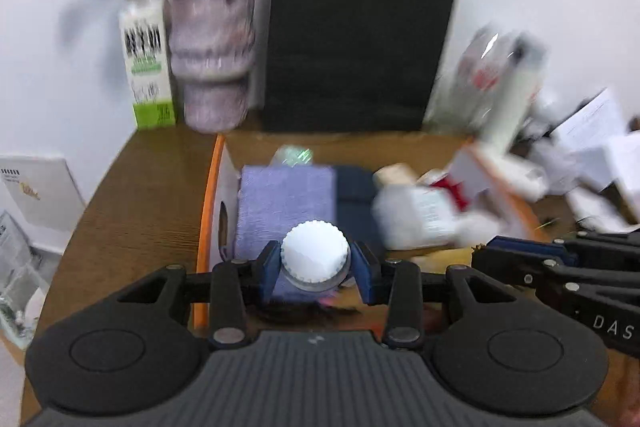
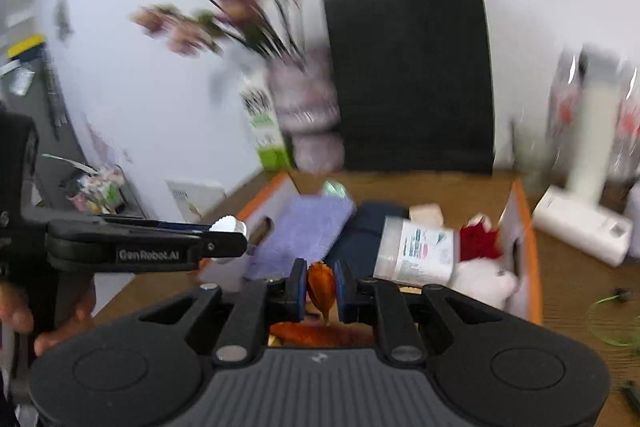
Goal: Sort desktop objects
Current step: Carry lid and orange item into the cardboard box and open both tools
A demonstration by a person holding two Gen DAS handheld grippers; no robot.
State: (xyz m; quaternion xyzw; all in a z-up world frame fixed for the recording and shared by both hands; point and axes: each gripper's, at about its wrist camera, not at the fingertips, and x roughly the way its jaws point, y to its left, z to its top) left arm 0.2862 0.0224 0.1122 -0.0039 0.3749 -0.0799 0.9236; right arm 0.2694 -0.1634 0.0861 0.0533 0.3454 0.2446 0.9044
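Desktop objects are seen partly gathered in an orange-rimmed box (image 1: 206, 211) on the wooden surface (image 1: 136, 195).

Left wrist view: a white ribbed-cap bottle (image 1: 314, 257) is clamped between the blue pads of the left gripper (image 1: 316, 273), jaws partly closed on it, held above the box. Inside the box, a purple cloth (image 1: 286, 195) is laid beside a dark blue item (image 1: 354, 195); a white labelled container (image 1: 424, 215) and something red (image 1: 454, 189) are lying further right. Behind the box, a flower vase (image 1: 212, 55), a green-and-white carton (image 1: 146, 59) and a black paper bag (image 1: 360, 39) are stood against the wall. The right gripper (image 1: 484, 255) is seen at the right edge, just beside. Background is motion-blurred.

Right wrist view: an orange-brown leaf-like item (image 2: 320, 285) is pinched between the nearly closed pads of the right gripper (image 2: 320, 287), above the near edge of the box (image 2: 528, 255). The left gripper (image 2: 240, 239) is seen side-on at left with the white-capped bottle (image 2: 228, 227) in it; a hand (image 2: 24, 315) is wrapped round its handle. The purple cloth (image 2: 304, 231), labelled container (image 2: 416, 251) and red item (image 2: 478, 241) are seen inside the box. A white device (image 2: 580, 231) is lying on the surface right of the box.
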